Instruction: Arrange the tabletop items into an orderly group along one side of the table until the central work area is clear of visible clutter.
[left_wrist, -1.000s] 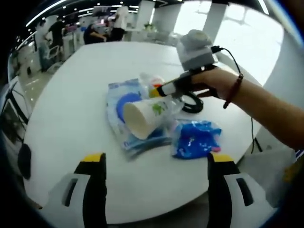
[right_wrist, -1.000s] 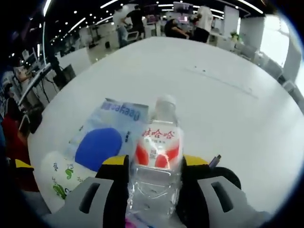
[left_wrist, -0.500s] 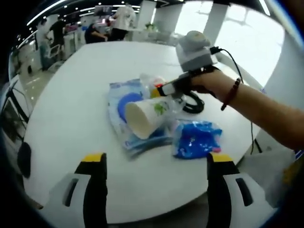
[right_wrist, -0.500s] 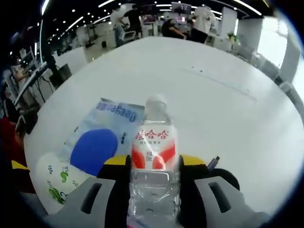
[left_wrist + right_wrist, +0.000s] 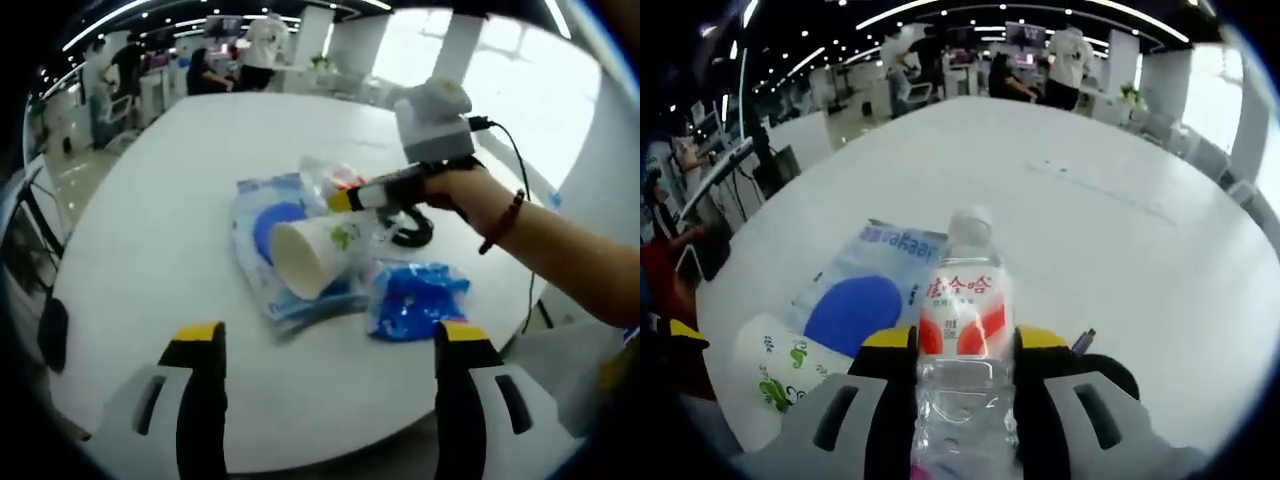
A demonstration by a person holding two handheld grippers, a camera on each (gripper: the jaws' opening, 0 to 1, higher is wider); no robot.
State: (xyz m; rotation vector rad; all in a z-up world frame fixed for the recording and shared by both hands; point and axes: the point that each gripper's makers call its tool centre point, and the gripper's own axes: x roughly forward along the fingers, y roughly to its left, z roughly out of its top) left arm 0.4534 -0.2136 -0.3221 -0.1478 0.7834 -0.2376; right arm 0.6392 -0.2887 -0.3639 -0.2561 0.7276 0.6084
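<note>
I am gripping a clear water bottle (image 5: 962,340) with a red and white label in my right gripper (image 5: 962,400); the two yellow-tipped jaws are pressing against its sides, and the bottle is standing up the middle of the right gripper view with its white cap toward the top. In the left gripper view the same bottle (image 5: 330,182) is sitting just above centre, with my right gripper (image 5: 352,198) and my hand (image 5: 468,190) reaching in from the right, a dark red bracelet (image 5: 502,222) on the wrist.

Just beside the bottle, a white paper cup (image 5: 318,250) with green print is lying on its side, its open mouth facing the lower left of the frame. In the right gripper view the cup (image 5: 790,368) is showing at the lower left. It is resting on a flat pale blue packet (image 5: 272,240) with a dark blue oval, which in the right gripper view (image 5: 865,295) is lying left of the bottle. To the right of the cup, a crumpled bright blue wrapper (image 5: 415,297) is lying near the packet. A coil of black cable (image 5: 408,228) is lying under my hand, just above the wrapper.

All of this is sitting on a round white table (image 5: 150,260), right of centre in the left gripper view.

My left gripper (image 5: 325,345) is hovering at the bottom of its view, jaws spread wide apart with nothing between them, well apart from the items.

People (image 5: 1060,65) are standing in the office at the top of both frames.
</note>
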